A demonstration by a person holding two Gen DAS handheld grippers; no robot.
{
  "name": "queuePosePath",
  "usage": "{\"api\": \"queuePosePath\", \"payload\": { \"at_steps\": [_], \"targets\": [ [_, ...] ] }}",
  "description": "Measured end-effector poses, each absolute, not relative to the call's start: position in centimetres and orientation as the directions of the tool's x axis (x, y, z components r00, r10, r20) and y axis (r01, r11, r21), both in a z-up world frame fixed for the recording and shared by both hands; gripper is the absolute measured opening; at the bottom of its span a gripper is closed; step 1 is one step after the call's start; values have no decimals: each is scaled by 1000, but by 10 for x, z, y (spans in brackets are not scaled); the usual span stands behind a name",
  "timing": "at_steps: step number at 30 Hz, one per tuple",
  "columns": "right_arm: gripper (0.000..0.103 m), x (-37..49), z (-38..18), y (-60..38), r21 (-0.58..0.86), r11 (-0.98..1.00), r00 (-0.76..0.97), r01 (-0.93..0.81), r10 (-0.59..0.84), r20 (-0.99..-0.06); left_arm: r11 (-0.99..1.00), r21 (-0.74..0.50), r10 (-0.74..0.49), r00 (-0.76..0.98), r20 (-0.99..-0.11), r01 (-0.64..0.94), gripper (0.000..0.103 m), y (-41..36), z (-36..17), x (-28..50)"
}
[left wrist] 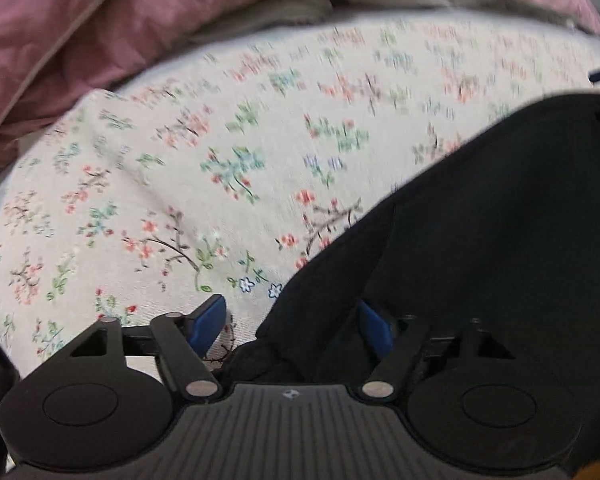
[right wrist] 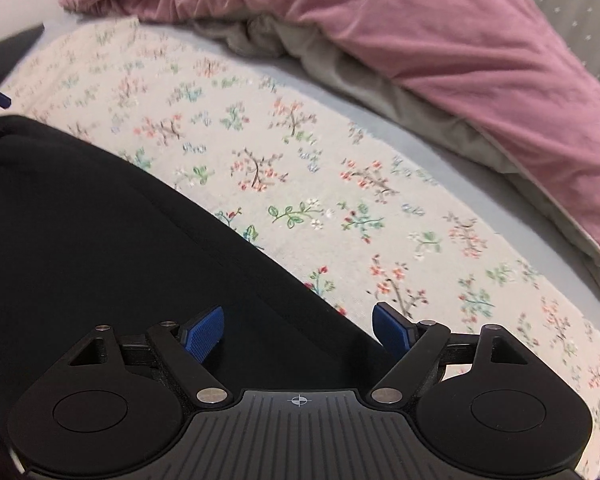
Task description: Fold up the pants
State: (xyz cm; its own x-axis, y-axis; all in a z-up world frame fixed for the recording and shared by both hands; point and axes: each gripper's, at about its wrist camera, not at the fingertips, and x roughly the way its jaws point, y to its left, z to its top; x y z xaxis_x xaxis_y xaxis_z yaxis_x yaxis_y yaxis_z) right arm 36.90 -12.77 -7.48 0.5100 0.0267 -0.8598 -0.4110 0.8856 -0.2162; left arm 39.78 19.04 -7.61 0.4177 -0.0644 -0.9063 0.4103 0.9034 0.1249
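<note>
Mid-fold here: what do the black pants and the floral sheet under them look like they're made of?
Black pants: probably soft matte knit, jersey or fleece; no sheen, no visible weave, limp rounded edges. Floral sheet: likely printed woven cotton, matte, fine grainy texture with shallow creases. Blur leaves both uncertain.

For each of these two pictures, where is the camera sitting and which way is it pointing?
Left wrist view: sits on the left hand-held gripper, aimed forward and down at the floral sheet; black pants fill the right; jaws open.
Right wrist view: sits on the right hand-held gripper, same downward aim; pants on the left; jaws open.
Shared: pants, sheet, pink duvet.
</note>
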Motion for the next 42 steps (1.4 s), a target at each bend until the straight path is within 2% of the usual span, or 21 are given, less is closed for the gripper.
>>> {"api": "queuePosePath", "payload": {
  "at_steps": [1,2,6,7,8,9,10,11,12,16,22,31,36,42],
  "targets": [
    [69,375,-82,-123,-237,873,495,-426,6,-869,905,113,-67,399,-914,411,80,189,-79,401],
    [67,378,-88,-121,-262,860,481,-438,-22,-876,910,89,-82,385,-919,406,78,191,-82,406],
    [67,390,-102,-121,-268,843,453,-466,-33,-891,907,73,-99,378,-921,415,63,188,-82,404],
    [65,395,-103,-125,-241,854,434,-461,-21,-901,905,78,-99,384,-918,418,54,187,-82,402],
    [60,399,-103,-128,-210,862,411,-461,-2,-912,905,81,-99,393,-914,418,51,185,-81,400],
    [44,403,-104,-131,-168,869,382,-466,26,-924,907,107,-80,416,-906,407,38,182,-81,398],
    [31,405,-103,-134,-114,878,351,-465,65,-934,907,151,-40,438,-898,393,32,178,-83,397],
    [26,405,-102,-133,-95,884,340,-459,76,-937,905,173,-26,454,-890,390,31,174,-84,396],
    [17,402,-101,-130,-99,881,341,-462,74,-937,901,197,-10,472,-882,387,27,169,-85,392],
    [7,383,-98,-112,-232,852,428,-469,-10,-904,881,324,82,562,-823,346,24,149,-83,371],
    [4,330,-59,-99,-354,861,590,-366,-80,-804,910,311,66,647,-760,273,24,152,-41,328],
    [4,203,13,-50,-495,802,726,-335,-115,-678,941,261,32,709,-705,217,23,170,18,237],
    [4,114,30,-23,-520,790,759,-325,-110,-642,956,220,9,730,-684,194,22,179,23,177],
    [4,26,17,-2,-471,830,765,-299,-87,-639,979,144,-8,736,-677,144,22,192,7,118]
  ]
}}
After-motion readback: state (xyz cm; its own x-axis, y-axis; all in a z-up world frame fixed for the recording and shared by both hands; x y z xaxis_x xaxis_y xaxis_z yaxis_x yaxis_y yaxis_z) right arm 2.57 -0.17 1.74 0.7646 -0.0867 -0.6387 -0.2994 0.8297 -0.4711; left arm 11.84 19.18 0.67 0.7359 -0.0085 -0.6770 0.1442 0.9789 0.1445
